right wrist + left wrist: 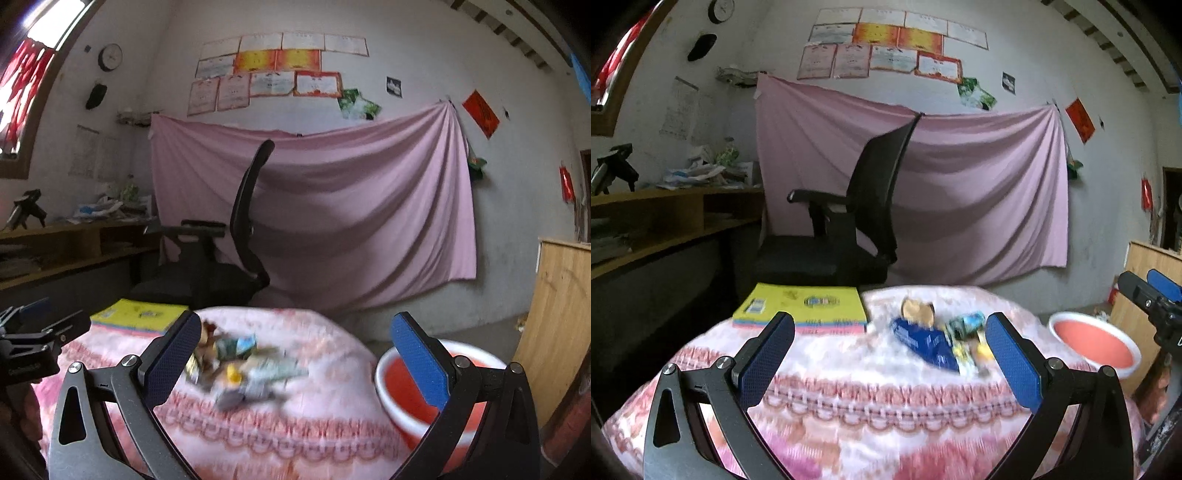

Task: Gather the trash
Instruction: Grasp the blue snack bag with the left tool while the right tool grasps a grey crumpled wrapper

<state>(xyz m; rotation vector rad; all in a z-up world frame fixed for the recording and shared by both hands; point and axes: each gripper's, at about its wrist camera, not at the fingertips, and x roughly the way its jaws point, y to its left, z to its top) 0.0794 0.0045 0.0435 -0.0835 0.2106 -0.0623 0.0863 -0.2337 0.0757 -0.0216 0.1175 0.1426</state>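
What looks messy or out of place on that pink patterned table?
A loose heap of crumpled wrappers lies scattered mid-table on the pink patterned cloth, not in the red basin with a white rim beside it. The yellow book sits tidy.

Left wrist view: set low behind the left claw (pixel 890 354), facing forward across the patterned surface (pixel 849 387) toward the pink sheet (pixel 960 192) on the far wall; trash pile (pixel 938 336) near, ahead.
Right wrist view: set likewise behind the right claw (pixel 295 354), same heading, placed further right, over the basin (pixel 388 373).
Shared: surface, trash pile, yellow book (pixel 801 302), chair (pixel 857 210), basin, sheet. Each view caught the other claw at its edge.
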